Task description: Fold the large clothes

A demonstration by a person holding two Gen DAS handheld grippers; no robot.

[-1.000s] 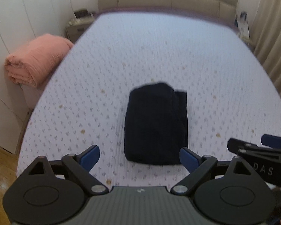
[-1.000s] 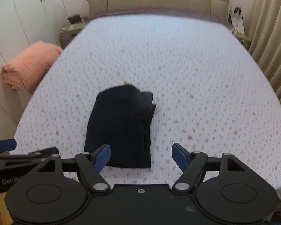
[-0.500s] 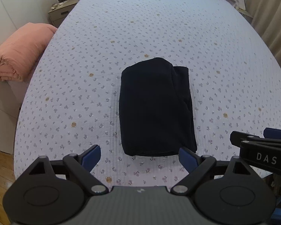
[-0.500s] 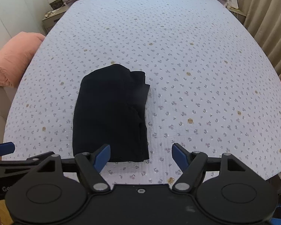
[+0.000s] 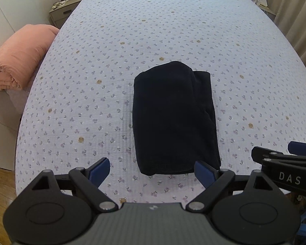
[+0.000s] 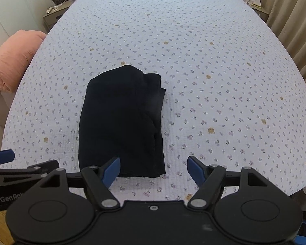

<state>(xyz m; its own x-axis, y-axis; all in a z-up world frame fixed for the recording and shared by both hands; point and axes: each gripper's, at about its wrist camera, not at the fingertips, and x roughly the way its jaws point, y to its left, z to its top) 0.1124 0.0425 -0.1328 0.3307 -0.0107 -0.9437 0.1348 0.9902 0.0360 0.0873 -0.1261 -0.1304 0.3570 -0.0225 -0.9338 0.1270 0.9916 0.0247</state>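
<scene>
A: Through the left wrist camera, our left gripper (image 5: 151,169) hangs spread wide and empty just short of the dark garment (image 5: 174,120), which lies folded near the bed (image 5: 173,30) foot.

B: Likely released because the bundle looks finished. From the right wrist camera, our right gripper (image 6: 154,166) gapes empty too, clear of the cloth, nothing pinched.

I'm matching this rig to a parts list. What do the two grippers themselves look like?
Left gripper: black linkage arms, round black discs, silver pivot pins, blue finger pads, grey ribbed body. Right gripper: same build, black body; "DAS" lettering on its side.
</scene>
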